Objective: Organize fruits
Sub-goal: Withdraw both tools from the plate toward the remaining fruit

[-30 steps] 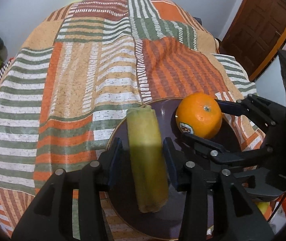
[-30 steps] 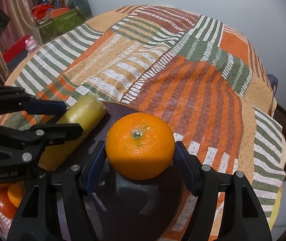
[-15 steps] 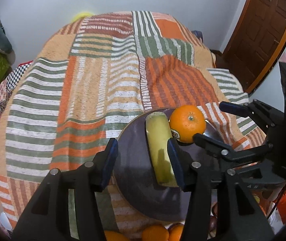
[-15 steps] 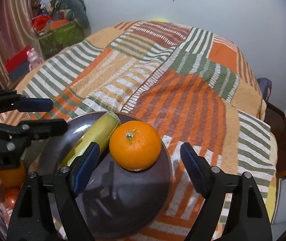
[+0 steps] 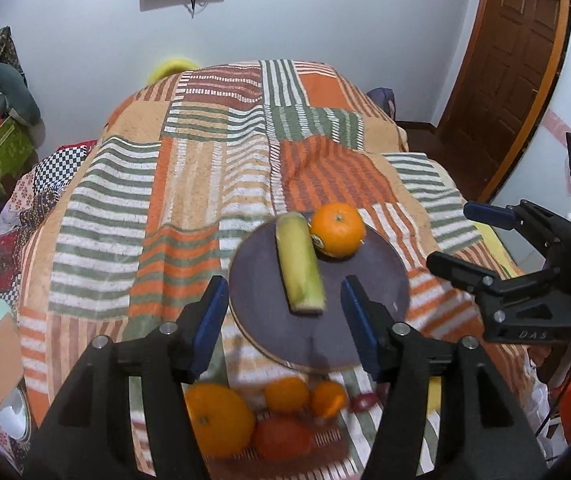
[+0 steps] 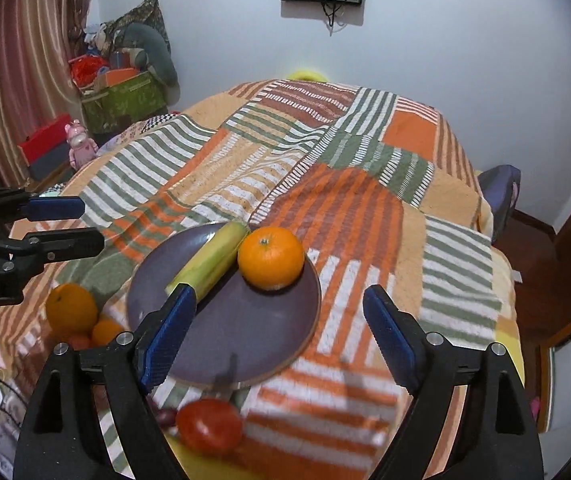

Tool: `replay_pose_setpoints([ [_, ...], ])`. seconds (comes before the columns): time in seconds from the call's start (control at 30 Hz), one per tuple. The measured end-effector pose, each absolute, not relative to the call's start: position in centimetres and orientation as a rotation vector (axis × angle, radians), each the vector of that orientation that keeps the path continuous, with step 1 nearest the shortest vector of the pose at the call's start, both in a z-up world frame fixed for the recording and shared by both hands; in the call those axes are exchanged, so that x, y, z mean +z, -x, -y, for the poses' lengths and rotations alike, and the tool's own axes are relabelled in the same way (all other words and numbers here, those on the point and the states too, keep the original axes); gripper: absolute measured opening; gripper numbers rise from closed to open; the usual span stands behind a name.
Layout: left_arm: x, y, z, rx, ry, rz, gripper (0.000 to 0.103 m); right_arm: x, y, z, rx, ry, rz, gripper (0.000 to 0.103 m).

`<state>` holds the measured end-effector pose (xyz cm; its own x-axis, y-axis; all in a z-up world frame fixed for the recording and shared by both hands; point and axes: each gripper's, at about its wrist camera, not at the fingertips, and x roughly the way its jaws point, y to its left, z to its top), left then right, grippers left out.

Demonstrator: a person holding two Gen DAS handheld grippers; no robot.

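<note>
Step in hand: two fruits sit on the round dark purple plate (image 5: 381, 280) and both claws are empty – by my reading, the gap between one placement and the next pick.
Left claw (image 5: 285, 316): released, jaws spread wide, nothing between them; it hangs above the near edge of the plate.
Right claw (image 6: 277, 328): likewise released and empty, jaws wide, above the plate's near rim.
Placed fruit: the long pale yellow-green peeled stalk (image 5: 300, 263) lies across the plate with the round stickered orange (image 5: 338, 229) touching its far end.
Surface: a bed under an orange, green and white striped patchwork quilt (image 5: 157, 208) – soft, so the plate may tip if pressed.
Waiting fruit: just beside the plate's near rim lies a loose cluster – a large orange (image 5: 217, 420), two small tangerines (image 5: 287, 394) and a round red tomato-like fruit (image 6: 209, 426); blurred, so exact kinds are uncertain.
Next move calls for: lowering one claw toward the cluster, straddling a single fruit and closing gently; the pieces crowd each other, so an outer one looks easiest.
</note>
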<state>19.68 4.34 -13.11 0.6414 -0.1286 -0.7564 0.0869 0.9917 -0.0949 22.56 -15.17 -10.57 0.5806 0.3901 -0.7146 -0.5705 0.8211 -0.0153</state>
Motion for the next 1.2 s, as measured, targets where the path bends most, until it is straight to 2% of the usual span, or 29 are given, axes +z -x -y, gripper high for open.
replay_pose_setpoints([
  [0.57, -20.3, -13.7, -0.2, -0.184, 0.041, -1.058, 0.059, -15.3, -15.5, 22.0, 0.431, 0.212, -0.900, 0.084],
  [0.7, -20.4, -13.3, 1.3, -0.177, -0.017, -1.041, 0.063, -16.6, -14.9, 22.8, 0.390, 0.227, -0.931, 0.084],
  [0.93, -21.1, -13.7, 1.3, -0.187, -0.008, -1.061, 0.063, -18.3, -14.4, 22.6, 0.401, 0.235, -0.976, 0.084],
  [1.2, -21.6, -13.6, 3.1, -0.179, -0.133, -1.073, 0.063, -18.8, -14.9, 22.0, 0.430, 0.237, -0.966, 0.084],
])
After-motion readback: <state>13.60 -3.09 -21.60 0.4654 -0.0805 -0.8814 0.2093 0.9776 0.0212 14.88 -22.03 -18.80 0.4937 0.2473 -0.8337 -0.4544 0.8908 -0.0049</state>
